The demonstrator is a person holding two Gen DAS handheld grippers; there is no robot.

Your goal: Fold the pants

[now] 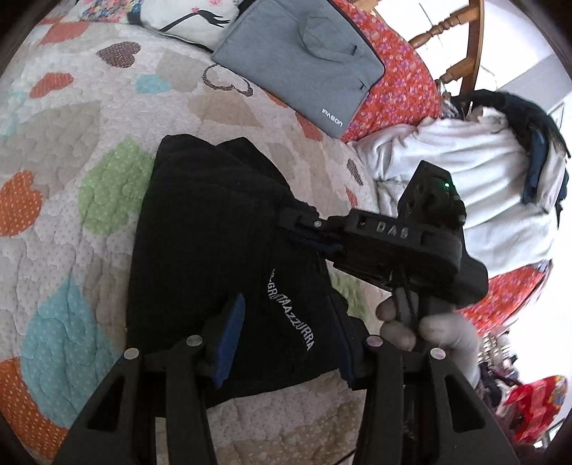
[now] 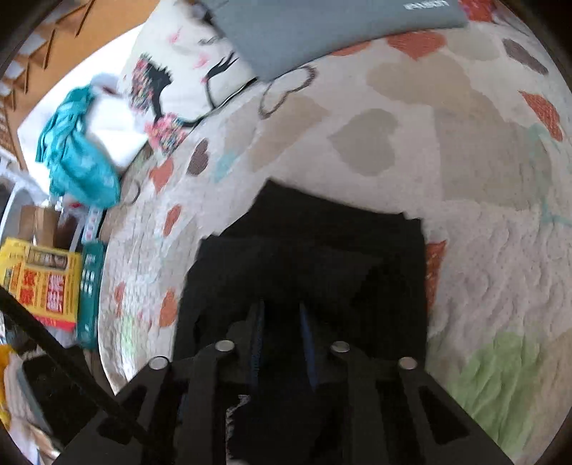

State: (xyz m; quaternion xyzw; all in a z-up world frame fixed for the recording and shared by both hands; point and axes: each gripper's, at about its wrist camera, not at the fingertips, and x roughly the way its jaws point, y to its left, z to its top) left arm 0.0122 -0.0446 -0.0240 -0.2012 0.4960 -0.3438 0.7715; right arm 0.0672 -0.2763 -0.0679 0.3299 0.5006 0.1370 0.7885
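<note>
The pants (image 1: 214,257) lie on the bed, on a heart-patterned quilt (image 1: 71,232), already folded down to a thick black bundle with white lettering along one side. A grey sleeve (image 1: 304,60) rests further off on the quilt, near a pillow (image 1: 186,18), well apart from the bundle.

The left gripper (image 1: 286,343) hangs over the near end of the bundle with its jaws part open; the blue pads stand on either side of the cloth, and whether they press on it I cannot tell. The right gripper (image 1: 307,232) reaches in from the right side, held by a hand (image 1: 422,322), its tip at the bundle's right edge. In its own view the right gripper (image 2: 280,343) has narrow jaws with dark cloth lying between and below them, but blur and the black fabric hide whether the pads pinch it.

The fabric looks soft, fleecy and fairly thick: it should be light, limp and not slippery, and it will sag and spring open wherever it is unsupported. Judging by the stacked layers, a good hold would take all layers together at a folded edge or corner, with the two grippers well apart along one side, so that the bundle turns over as one piece. Pinching only the top layer would likely peel the fold open.
</note>
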